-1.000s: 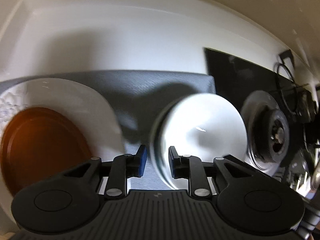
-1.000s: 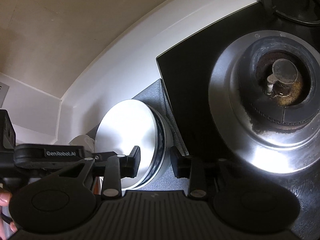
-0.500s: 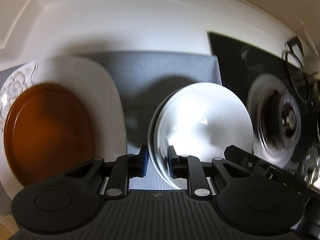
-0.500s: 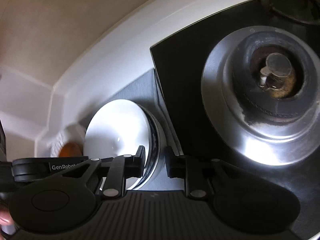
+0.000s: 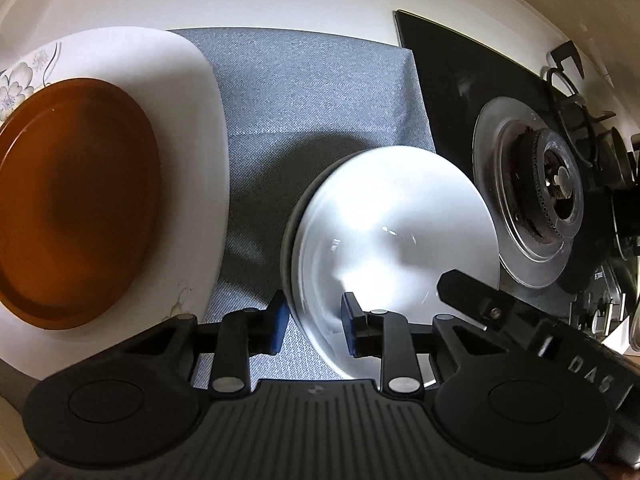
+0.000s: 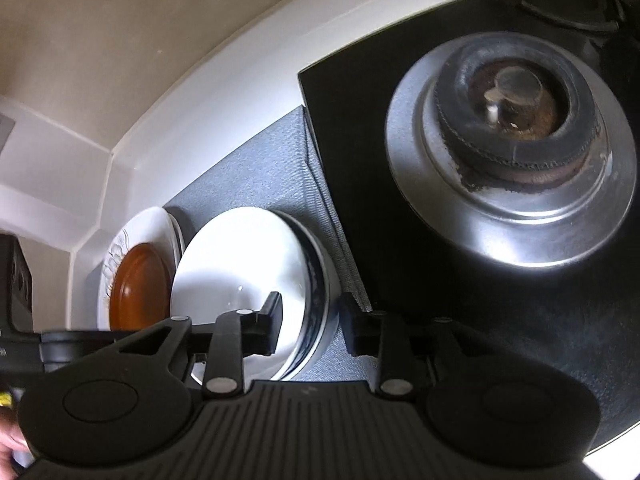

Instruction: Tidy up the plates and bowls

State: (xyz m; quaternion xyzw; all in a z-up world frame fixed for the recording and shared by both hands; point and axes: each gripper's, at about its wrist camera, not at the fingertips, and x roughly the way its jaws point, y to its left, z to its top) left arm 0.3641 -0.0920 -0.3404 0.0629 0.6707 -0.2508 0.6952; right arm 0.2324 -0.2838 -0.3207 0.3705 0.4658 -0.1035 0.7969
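White bowl sits upright, mouth up, on grey mat.

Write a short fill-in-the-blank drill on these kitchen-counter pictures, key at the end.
1. The round brown plate lies on a white ____ with a flower print.
2. The white bowl rests on a grey ____.
3. The steel gas burner sits in a ____ glass hob.
4. Each gripper straddles the bowl's ____.

Missing: plate; mat; black; rim

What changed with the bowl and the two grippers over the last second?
Both grippers, left gripper and right gripper, loosened on the white bowl's rim; their jaws are opening, rim still between them. The bowl now rests on the grey mat. The brown plate stayed put.
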